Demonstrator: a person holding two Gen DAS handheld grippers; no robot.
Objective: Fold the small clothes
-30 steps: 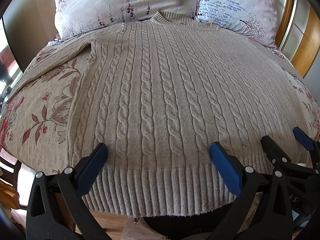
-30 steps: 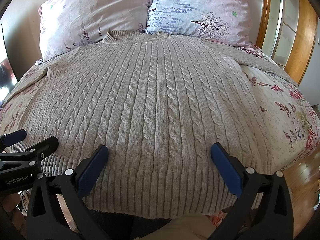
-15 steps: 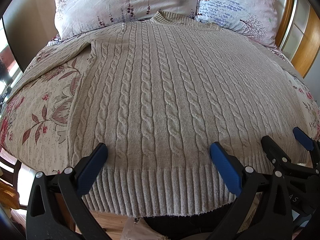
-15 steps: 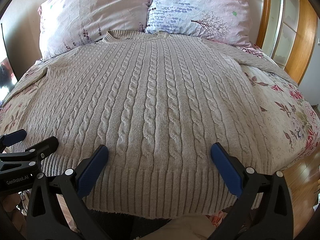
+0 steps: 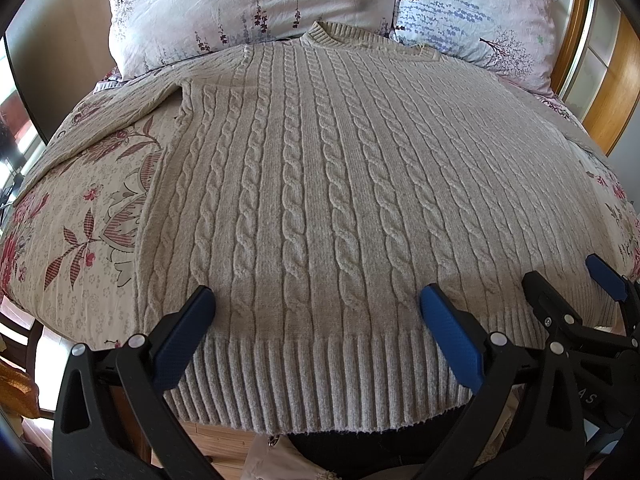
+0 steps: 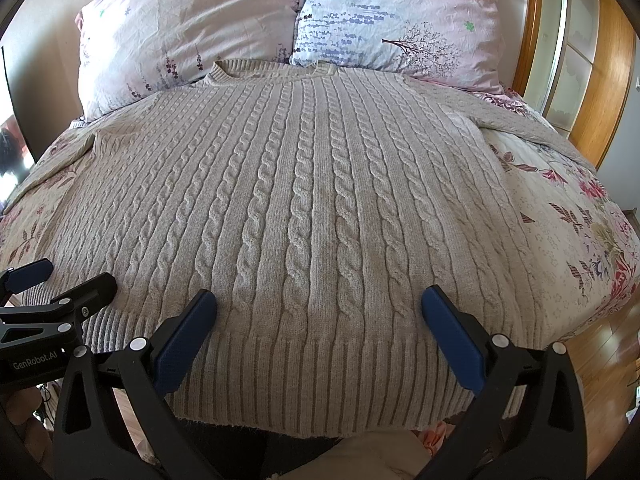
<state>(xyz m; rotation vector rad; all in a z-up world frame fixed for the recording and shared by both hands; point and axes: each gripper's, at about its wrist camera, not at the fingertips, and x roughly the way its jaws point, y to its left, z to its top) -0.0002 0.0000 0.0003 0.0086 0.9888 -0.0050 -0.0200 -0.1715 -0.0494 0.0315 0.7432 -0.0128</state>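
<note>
A beige cable-knit sweater [image 5: 320, 184] lies flat and face up on the bed, collar toward the pillows, ribbed hem at the near edge; it also shows in the right wrist view [image 6: 312, 208]. Its sleeves spread out to both sides. My left gripper [image 5: 316, 300] is open and empty, hovering over the hem's left part. My right gripper [image 6: 320, 300] is open and empty over the hem's right part. Each gripper shows in the other's view: the right one [image 5: 572, 284] and the left one [image 6: 76, 276].
Two floral pillows [image 6: 192, 28] [image 6: 400, 24] lean at the head of the bed. A floral bedspread [image 5: 80, 216] covers the mattress. A wooden headboard frame and cabinet [image 6: 592, 80] stand at the right. Wooden floor [image 6: 608, 344] lies at the bed's right side.
</note>
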